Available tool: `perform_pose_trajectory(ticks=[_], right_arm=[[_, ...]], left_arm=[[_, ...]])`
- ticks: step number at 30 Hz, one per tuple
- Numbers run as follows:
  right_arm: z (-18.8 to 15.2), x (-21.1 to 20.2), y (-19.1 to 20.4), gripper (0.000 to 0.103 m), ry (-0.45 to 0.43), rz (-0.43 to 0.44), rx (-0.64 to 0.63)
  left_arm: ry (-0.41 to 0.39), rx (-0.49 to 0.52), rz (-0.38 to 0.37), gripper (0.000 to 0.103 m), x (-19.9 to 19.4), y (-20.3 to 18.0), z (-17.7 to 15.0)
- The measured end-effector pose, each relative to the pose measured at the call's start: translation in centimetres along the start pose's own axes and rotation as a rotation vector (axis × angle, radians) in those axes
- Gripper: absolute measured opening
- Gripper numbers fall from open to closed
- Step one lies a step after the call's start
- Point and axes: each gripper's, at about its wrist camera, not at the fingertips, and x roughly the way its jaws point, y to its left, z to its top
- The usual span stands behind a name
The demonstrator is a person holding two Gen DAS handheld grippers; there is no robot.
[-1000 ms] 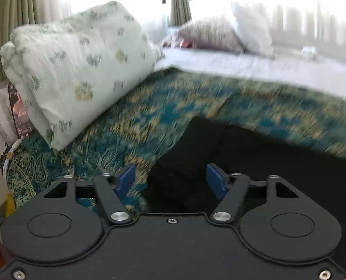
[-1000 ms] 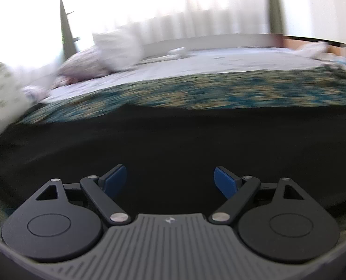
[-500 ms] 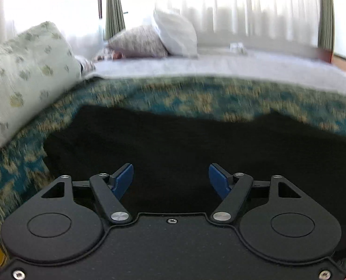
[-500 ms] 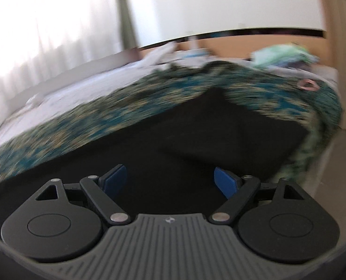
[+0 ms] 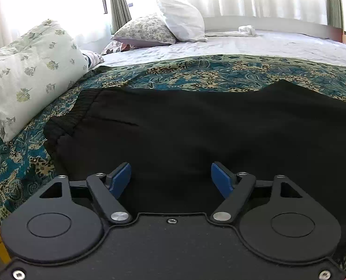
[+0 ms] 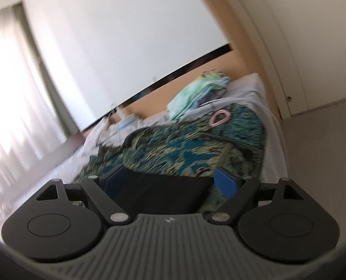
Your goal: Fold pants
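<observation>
- Black pants lie spread flat on the bed's teal patterned cover, waistband toward the left near a leaf-print pillow.
- Left tool hangs over the near edge of the pants, its blue fingers wide apart and released, gripping nothing.
- Behind the pants, a floral pillow and a white pillow rest at the head of the bed, on its white sheet.
- Right tool is tilted and points at the bed's corner; its fingers are spread, released.
- Dark cloth sits between the right tool's fingers, probably an end of the pants, though blur makes it hard to be sure; whether they touch it cannot be told.
- On the cover near that corner lies a pink ring, with a green bundle beyond it.
</observation>
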Motion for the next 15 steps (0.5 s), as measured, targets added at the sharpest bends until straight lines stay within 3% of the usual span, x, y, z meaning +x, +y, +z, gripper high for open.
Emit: perform_pose_trajectory(ticks=[4, 8, 15], right_arm=[[0.3, 0.0, -1.2, 0.091, 0.086, 0.022, 0.026], [-0.1, 0.1, -1.9, 0.089, 0.213, 0.136, 0.077], [-0.8, 0.5, -1.4, 0.074, 0.286, 0.152, 0.082]], left_arm=[[-0.001, 0.001, 0.0, 0.076, 0.1, -0.1, 0.0], [0.006, 0.007, -0.01, 0.079, 0.2, 0.4, 0.1], [0.017, -0.019, 0.043, 0.081, 0.9, 2.9, 0.0]])
